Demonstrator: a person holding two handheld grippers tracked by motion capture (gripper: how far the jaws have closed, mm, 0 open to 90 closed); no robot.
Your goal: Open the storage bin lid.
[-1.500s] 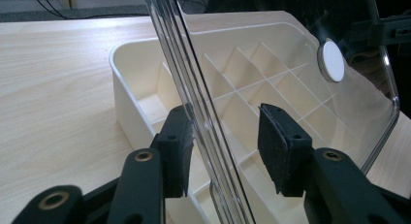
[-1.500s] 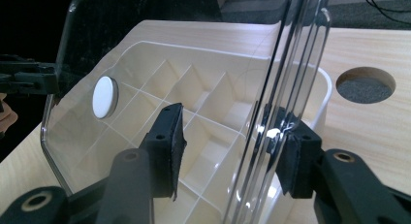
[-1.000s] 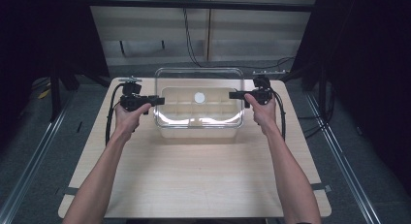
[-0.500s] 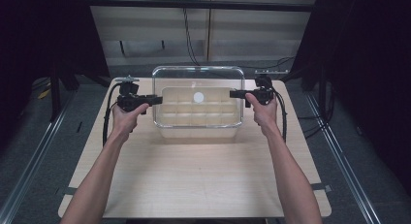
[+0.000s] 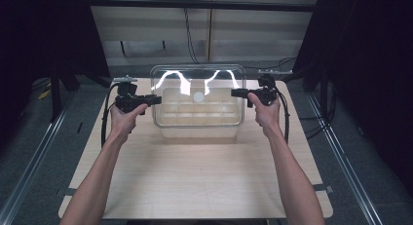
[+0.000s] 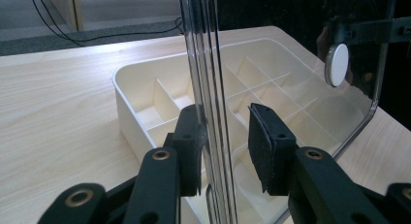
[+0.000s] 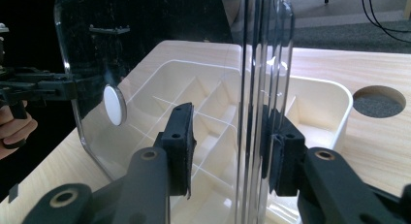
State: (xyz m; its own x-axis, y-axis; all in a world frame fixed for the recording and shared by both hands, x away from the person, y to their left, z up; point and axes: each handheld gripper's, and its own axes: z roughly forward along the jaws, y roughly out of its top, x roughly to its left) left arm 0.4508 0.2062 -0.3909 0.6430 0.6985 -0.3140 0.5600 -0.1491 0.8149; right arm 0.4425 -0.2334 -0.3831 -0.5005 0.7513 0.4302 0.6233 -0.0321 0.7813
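Observation:
A clear plastic lid (image 5: pixel 214 108) with a white round knob (image 5: pixel 198 96) stands nearly upright above a white compartment box (image 5: pixel 195 133) on the wooden table. My left gripper (image 5: pixel 157 99) clamps the lid's left edge and my right gripper (image 5: pixel 234 93) its right edge. In the left gripper view the lid's rim (image 6: pixel 203 64) runs between the jaws of the gripper (image 6: pixel 223 141), over the box (image 6: pixel 126 103). In the right gripper view the rim (image 7: pixel 261 64) sits between the pads of the gripper (image 7: pixel 230 141), with the box (image 7: pixel 334 103) below.
The box holds several empty compartments. A round hole (image 7: pixel 379 100) is cut in the tabletop behind the box. The wooden table (image 5: pixel 204 181) spreads wide in front of the box. Cables hang at the back wall, and dark curtains stand on both sides.
The lid lay flat on the box one second ago. Both grippers have raised and tipped it up off the box, and the glare has moved from its front to its top.

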